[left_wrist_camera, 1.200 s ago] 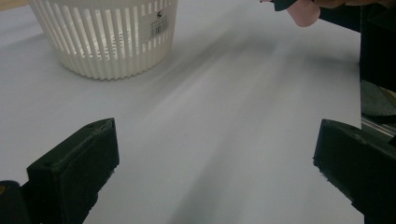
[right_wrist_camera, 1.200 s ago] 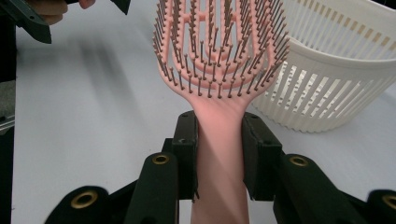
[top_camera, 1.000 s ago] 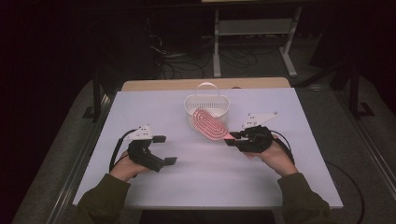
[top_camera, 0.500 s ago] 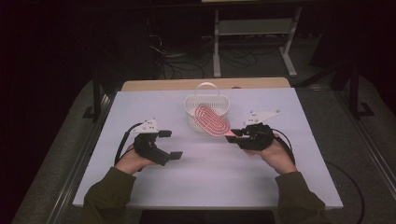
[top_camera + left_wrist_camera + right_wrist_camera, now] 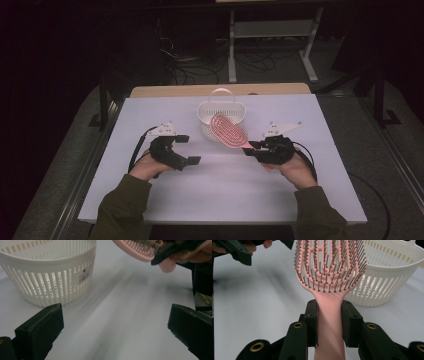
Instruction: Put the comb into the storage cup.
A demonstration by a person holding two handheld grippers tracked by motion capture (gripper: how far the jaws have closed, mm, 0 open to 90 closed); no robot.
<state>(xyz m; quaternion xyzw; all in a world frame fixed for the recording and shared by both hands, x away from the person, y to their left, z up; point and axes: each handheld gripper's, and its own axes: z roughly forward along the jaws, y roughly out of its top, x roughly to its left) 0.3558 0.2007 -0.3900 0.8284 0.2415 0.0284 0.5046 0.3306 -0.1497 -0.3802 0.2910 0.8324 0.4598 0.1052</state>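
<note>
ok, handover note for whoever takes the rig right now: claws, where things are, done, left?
Right claw: shut on the pink hairbrush by its handle, brush head raised near the white basket, bristles toward the camera in the right gripper view.
Left claw: open, holding nothing, above the white table left of the basket.
Done: brush picked up.
Left: probably lower the brush into the basket and release; it is not inside yet.

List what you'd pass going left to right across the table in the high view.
Left gripper, open and empty → white basket → pink hairbrush, its head leaning by the basket → right gripper, shut on the hairbrush's handle.
</note>
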